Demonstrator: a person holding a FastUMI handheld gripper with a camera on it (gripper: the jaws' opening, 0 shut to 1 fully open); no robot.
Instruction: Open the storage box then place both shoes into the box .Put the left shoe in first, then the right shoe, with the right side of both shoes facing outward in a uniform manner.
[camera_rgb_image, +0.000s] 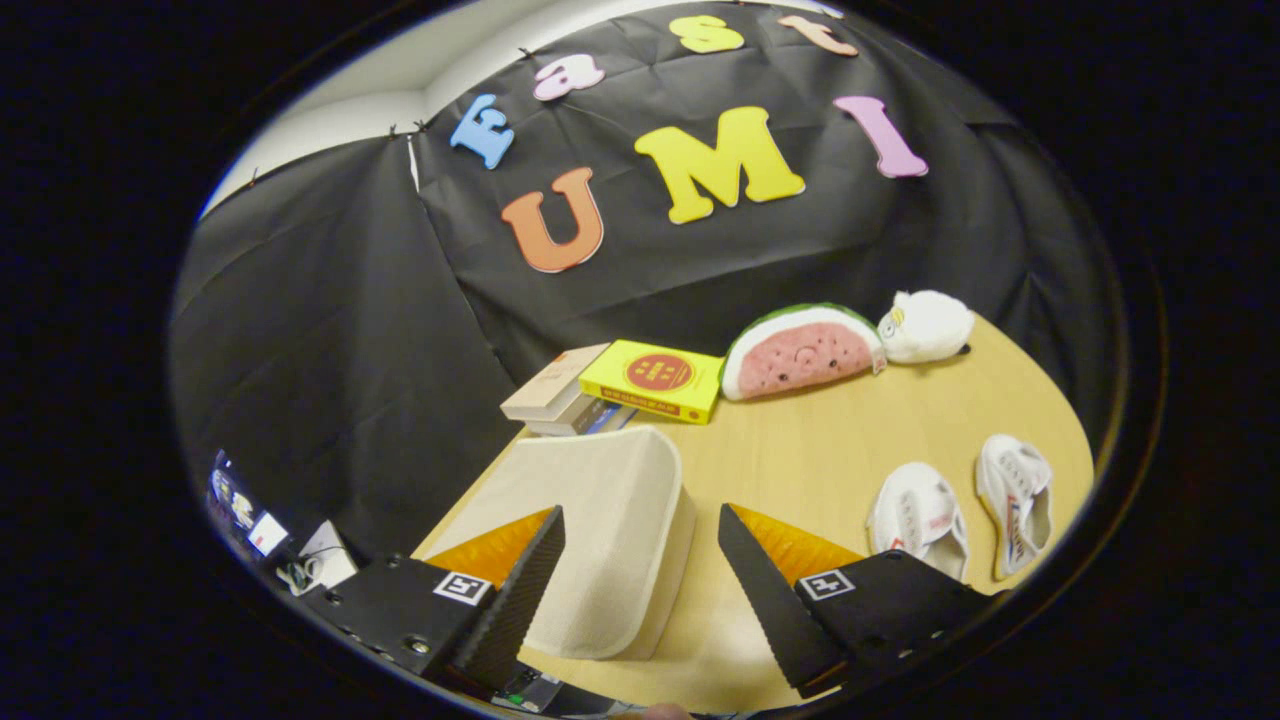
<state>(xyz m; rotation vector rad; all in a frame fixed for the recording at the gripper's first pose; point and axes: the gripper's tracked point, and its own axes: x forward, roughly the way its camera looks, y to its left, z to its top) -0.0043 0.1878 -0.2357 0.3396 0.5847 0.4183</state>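
Note:
A cream storage box (590, 520) with its lid down sits on the wooden table (810, 450), its near right corner lying between my fingers. My gripper (640, 525) is open, held above the box and not touching it. Two white shoes lie side by side beyond my right finger: one shoe (918, 515) close to the finger and the other shoe (1015, 495) further right, toes pointing toward the back wall.
Behind the box lies a yellow book (655, 378) beside a stack of books (558, 395). A watermelon-slice plush (800, 352) and a white plush toy (925, 326) sit at the table's back. Left of the table, lower down, there is some equipment (270, 535).

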